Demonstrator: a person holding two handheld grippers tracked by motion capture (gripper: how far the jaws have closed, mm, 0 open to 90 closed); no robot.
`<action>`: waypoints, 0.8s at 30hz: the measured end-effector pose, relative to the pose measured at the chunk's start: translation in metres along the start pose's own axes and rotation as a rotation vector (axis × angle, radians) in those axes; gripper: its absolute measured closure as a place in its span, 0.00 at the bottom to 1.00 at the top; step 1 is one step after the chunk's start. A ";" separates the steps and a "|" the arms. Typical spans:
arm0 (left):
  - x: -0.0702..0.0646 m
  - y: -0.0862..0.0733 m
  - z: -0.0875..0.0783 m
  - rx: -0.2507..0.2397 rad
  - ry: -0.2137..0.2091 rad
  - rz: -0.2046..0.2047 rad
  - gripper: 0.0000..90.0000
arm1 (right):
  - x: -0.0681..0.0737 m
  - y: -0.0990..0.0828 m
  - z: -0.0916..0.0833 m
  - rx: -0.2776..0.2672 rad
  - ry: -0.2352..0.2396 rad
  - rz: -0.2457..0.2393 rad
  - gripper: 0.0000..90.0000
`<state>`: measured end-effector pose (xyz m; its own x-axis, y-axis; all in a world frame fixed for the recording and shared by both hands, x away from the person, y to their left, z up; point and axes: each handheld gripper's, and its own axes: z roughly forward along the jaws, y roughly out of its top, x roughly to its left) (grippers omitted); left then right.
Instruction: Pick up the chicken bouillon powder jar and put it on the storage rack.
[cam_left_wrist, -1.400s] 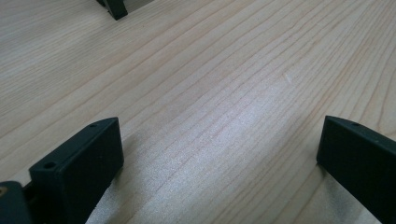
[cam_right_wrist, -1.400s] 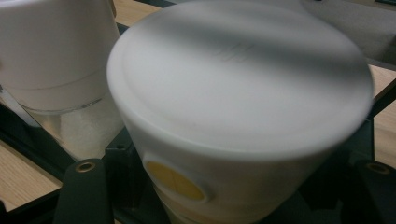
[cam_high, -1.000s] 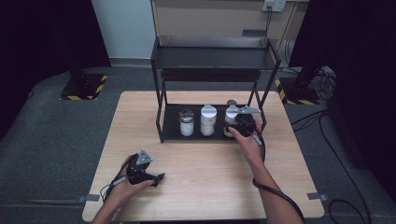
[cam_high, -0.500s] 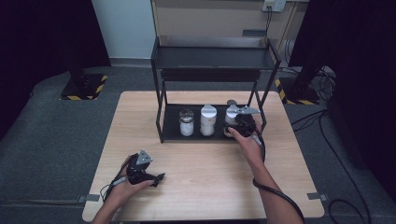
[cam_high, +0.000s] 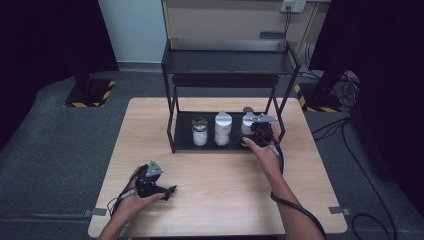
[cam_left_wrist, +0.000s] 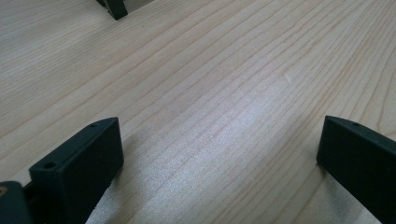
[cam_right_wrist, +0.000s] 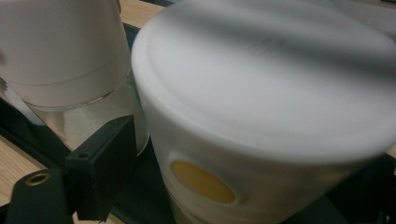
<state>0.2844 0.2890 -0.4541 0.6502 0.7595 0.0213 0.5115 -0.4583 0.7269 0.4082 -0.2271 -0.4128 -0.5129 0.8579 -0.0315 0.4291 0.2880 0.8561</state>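
Jars stand in a row on the lower shelf of the black rack (cam_high: 227, 62), which sits at the upper middle of the high view on our table (cam_high: 220, 185). Our right gripper (cam_high: 255, 131) is at the right end of that row, at the right jar (cam_high: 247, 121), with our right hand (cam_high: 262, 152) behind it on the table side. In the right gripper view that jar (cam_right_wrist: 261, 116) is very close, a white lid with a round yellow mark on its side wall, and the middle jar (cam_right_wrist: 65, 51) stands just beside it at upper left. The right gripper's jaws have just been opening; the jar sits between them, and the one jaw we can see, at lower left of that view, stands a little off the jar's wall with a gap showing. The other jaw is hidden by the jar, so we cannot tell whether it touches.

From above, the middle jar (cam_high: 223, 127) has a white lid, and the left jar (cam_high: 200, 132) is clear glass with white contents in its lower part.

Our left gripper (cam_high: 167, 191) lies low at the lower left of the high view, held in our left hand (cam_high: 132, 200), well apart from the rack. In the left gripper view its jaws stand wide apart over bare wood with nothing between them.
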 end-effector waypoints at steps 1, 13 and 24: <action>0.000 0.000 0.000 0.000 0.000 0.000 0.00 | 0.000 0.000 0.000 0.000 -0.002 -0.006 0.12; 0.000 0.000 0.000 0.001 0.000 0.001 0.00 | 0.006 0.003 -0.005 0.024 -0.039 -0.068 0.08; 0.000 0.000 0.000 0.000 0.000 0.000 0.00 | 0.014 0.010 -0.013 0.077 -0.065 -0.162 0.08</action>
<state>0.2843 0.2889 -0.4541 0.6501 0.7595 0.0215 0.5114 -0.4583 0.7269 0.3955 -0.2175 -0.3985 -0.5320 0.8227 -0.2006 0.4022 0.4539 0.7951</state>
